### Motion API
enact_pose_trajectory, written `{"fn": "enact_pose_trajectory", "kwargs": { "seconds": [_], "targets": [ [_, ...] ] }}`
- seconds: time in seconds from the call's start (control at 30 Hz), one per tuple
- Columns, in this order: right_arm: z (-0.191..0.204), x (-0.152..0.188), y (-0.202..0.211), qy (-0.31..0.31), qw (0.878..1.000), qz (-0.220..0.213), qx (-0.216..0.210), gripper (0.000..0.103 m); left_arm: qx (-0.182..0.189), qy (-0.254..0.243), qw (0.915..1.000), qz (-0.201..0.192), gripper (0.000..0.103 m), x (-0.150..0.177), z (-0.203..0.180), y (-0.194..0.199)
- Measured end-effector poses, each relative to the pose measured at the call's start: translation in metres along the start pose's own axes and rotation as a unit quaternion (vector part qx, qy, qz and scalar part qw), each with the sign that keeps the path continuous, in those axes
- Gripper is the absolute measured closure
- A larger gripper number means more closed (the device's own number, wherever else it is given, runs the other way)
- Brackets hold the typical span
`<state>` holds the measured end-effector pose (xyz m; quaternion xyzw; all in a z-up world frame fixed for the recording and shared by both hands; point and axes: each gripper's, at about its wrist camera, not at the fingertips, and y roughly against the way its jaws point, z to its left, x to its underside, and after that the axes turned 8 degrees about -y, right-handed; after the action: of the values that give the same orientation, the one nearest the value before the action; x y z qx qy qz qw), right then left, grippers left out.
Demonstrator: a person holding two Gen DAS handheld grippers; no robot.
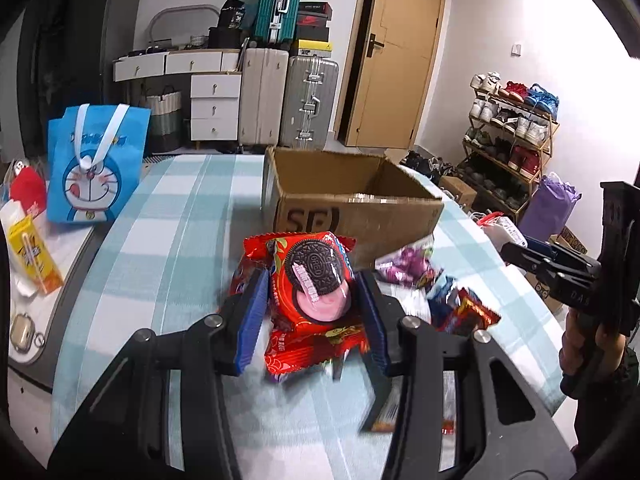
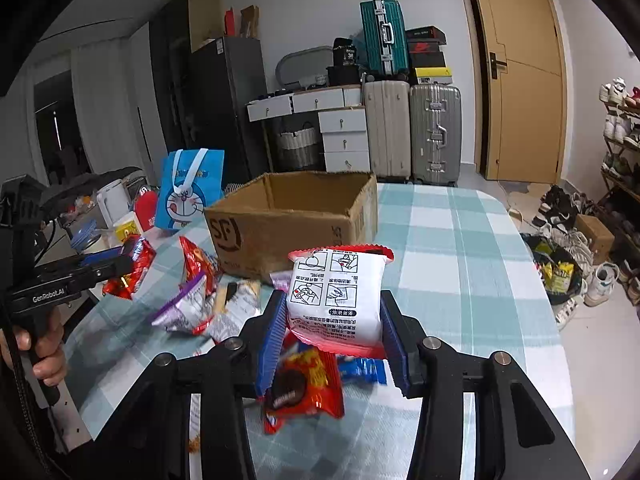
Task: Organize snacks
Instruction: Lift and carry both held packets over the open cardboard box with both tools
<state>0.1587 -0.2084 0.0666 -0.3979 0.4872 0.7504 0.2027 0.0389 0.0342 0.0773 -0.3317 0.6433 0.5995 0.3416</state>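
Observation:
My left gripper (image 1: 314, 300) is shut on a red Oreo packet (image 1: 310, 276), held above the checked tablecloth (image 1: 168, 240) in front of an open cardboard box (image 1: 352, 196). My right gripper (image 2: 334, 320) is shut on a white snack packet with a red edge (image 2: 338, 300), lifted just short of the same cardboard box (image 2: 292, 220). Under it lie another red Oreo packet (image 2: 304, 388) and a blue packet (image 2: 362, 368). Loose packets (image 2: 196, 304) lie left of it, and loose packets (image 1: 440, 288) show in the left wrist view. Each gripper shows in the other's view, the right gripper (image 1: 516, 252) and the left gripper (image 2: 128, 256).
A blue cartoon bag (image 1: 96, 164) stands at the table's left, with a yellow carton (image 1: 34, 256) near it. Suitcases (image 1: 288, 100), white drawers (image 1: 214, 108) and a door (image 1: 396, 52) stand behind. A shoe rack (image 1: 508, 136) and floor clutter lie right of the table.

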Motion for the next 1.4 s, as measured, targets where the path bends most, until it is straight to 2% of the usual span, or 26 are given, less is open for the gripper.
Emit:
{"fn": "enact_pose_trajectory", "kwargs": {
  "seconds": [0.63, 0.97, 1.4],
  "targets": [
    [0.006, -0.05, -0.043, 0.005, 1.0, 0.004, -0.022, 0.057, 0.003, -0.019, 0.9995, -0.025, 0.061, -0.08, -0.011, -0.057],
    [0.006, -0.068, -0.069, 0.0, 1.0, 0.008, -0.028, 0.057, 0.007, -0.03, 0.9994, -0.014, 0.061, -0.099, -0.017, -0.1],
    [0.013, -0.084, -0.108, 0.006, 0.999, 0.017, -0.042, 0.057, 0.003, -0.034, 0.9994, 0.004, 0.061, -0.108, -0.011, -0.144]
  ]
}}
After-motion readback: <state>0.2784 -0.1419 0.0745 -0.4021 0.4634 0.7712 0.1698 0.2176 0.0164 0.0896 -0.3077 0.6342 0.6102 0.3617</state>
